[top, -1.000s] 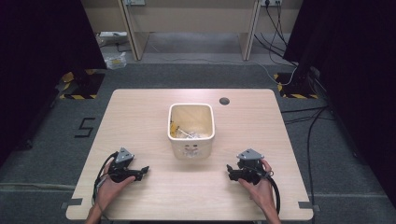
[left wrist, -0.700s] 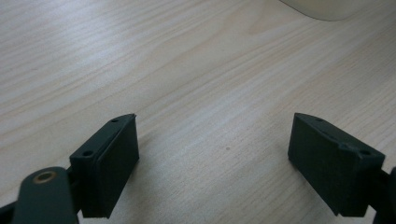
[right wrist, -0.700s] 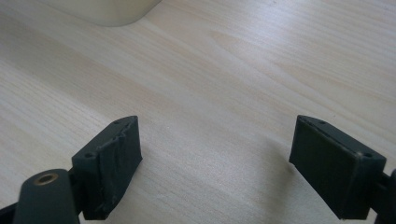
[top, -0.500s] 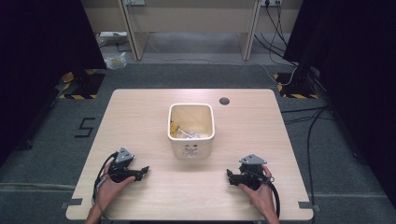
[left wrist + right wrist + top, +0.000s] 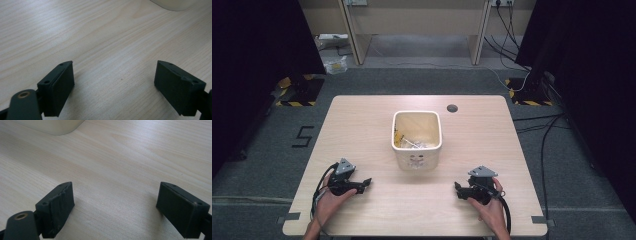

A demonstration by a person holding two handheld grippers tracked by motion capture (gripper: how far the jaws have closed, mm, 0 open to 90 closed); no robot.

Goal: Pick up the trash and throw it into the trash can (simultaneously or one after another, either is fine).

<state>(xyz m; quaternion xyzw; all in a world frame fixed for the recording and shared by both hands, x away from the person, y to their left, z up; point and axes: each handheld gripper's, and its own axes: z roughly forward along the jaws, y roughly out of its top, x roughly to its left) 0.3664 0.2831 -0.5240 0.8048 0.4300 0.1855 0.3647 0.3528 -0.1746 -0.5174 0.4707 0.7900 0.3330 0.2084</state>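
A cream plastic bin (image 5: 417,145) stands in the middle of the light wooden table (image 5: 362,125), with yellow and clear bits inside. My left gripper (image 5: 364,184) rests low at the front left, jaws pointing right toward the table's middle. In the left gripper view, the left gripper (image 5: 115,87) is open over bare wood, and the bin's base (image 5: 175,4) shows at the top right. My right gripper (image 5: 458,190) sits at the front right, jaws pointing left. The right gripper (image 5: 116,207) is open with nothing between its jaws, and the bin's corner (image 5: 52,126) is at the top left.
A dark round cable hole (image 5: 452,108) lies in the table's far edge, right of the bin. Cables (image 5: 557,125) trail on the grey floor to the right. A desk frame (image 5: 412,30) stands beyond the table.
My right gripper has slid slightly toward the table's front edge. The left gripper and the bin have stayed put.
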